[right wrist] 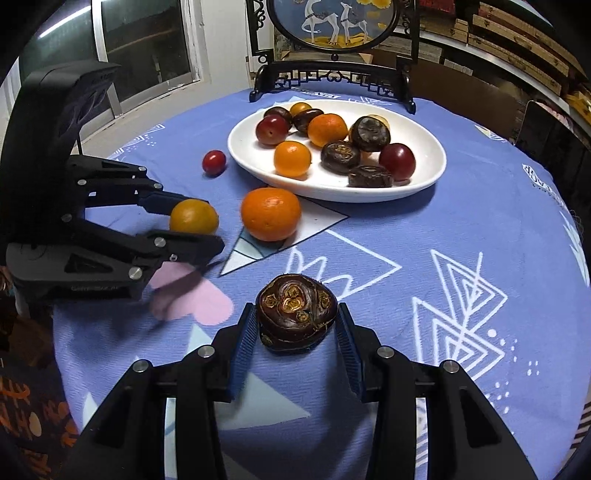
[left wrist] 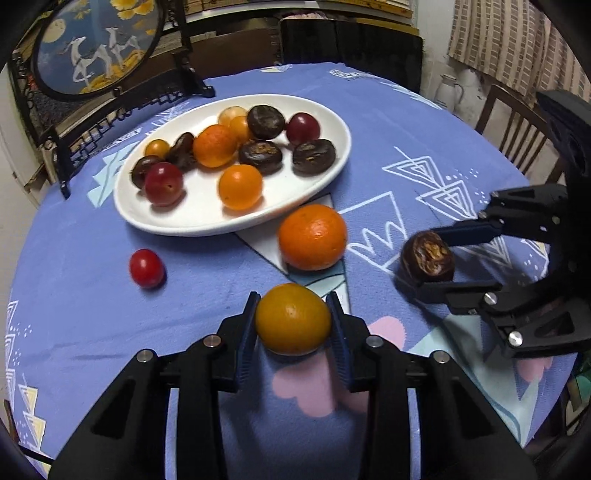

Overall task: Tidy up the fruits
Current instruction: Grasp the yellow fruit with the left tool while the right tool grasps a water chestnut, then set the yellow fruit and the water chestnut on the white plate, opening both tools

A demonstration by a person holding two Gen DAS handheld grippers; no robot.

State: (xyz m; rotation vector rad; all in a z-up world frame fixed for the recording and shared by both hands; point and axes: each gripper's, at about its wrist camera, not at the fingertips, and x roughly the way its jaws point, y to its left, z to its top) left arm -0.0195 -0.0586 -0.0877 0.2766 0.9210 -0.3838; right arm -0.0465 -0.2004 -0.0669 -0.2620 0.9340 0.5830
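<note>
My left gripper (left wrist: 293, 301) is shut on a small yellow-orange fruit (left wrist: 293, 318), low over the blue tablecloth; the right wrist view shows that fruit (right wrist: 194, 217) clamped at the left. A dark brown water chestnut (right wrist: 296, 314) sits in my right gripper (right wrist: 297, 310), which is shut on it; in the left wrist view the chestnut (left wrist: 428, 260) is at the right. A bigger orange (left wrist: 312, 236) (right wrist: 270, 213) and a red cherry tomato (left wrist: 146, 267) (right wrist: 214, 162) lie loose on the cloth. Behind them a white oval plate (left wrist: 155, 218) (right wrist: 424, 184) holds several oranges, red fruits and chestnuts.
A round framed picture on a black stand (left wrist: 96, 48) (right wrist: 332, 22) stands at the table's far edge behind the plate. A wooden chair (left wrist: 517, 122) and a white jug (left wrist: 448, 90) are beyond the round table. A window (right wrist: 140, 44) is at the left.
</note>
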